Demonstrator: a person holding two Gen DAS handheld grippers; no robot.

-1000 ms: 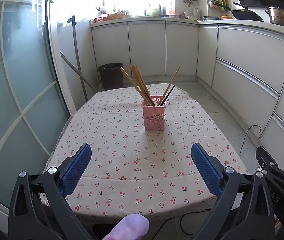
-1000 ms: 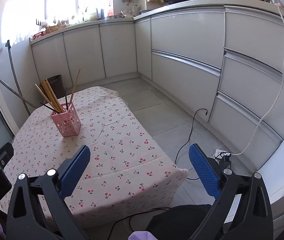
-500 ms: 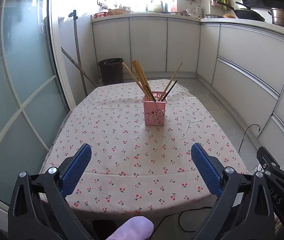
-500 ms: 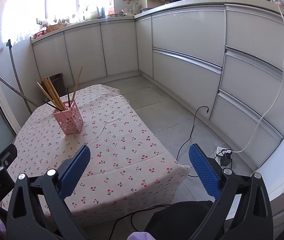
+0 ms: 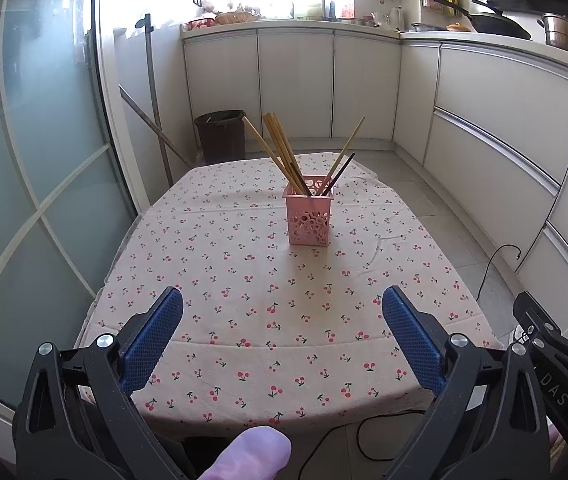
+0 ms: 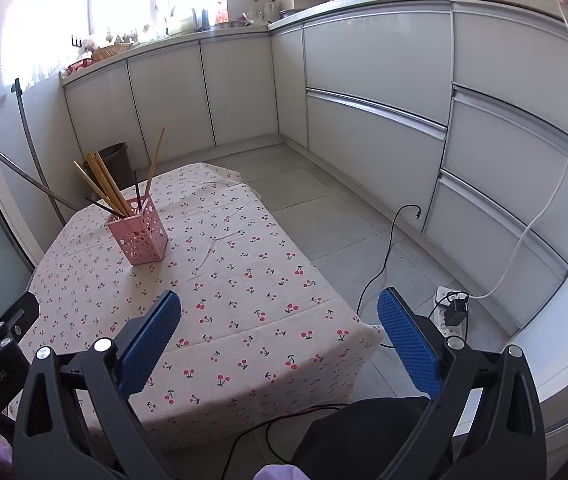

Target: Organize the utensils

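Note:
A pink perforated holder [image 5: 308, 220] [image 6: 138, 236] stands upright near the middle of the cherry-print tablecloth [image 5: 243, 292] [image 6: 243, 280]. Several wooden chopsticks [image 5: 277, 148] [image 6: 103, 184] and thin black ones [image 5: 340, 172] lean out of it. My left gripper [image 5: 281, 316] hangs open over the table's near edge, well short of the holder, with nothing between its blue pads. My right gripper [image 6: 279, 320] is open too, off the table's near right corner, with the holder far to its left.
White cabinets [image 5: 484, 120] run along the back and right walls. A dark bin [image 5: 221, 136] and a leaning mop handle [image 5: 155, 100] stand behind the table beside a glass door [image 5: 35, 160]. A power strip [image 6: 450, 304] and black cables [image 6: 384, 260] lie on the floor at the right.
Both grippers have drawn back and risen a little from the table, so the holder looks slightly smaller and farther. Both stay open; nothing on the table has moved.

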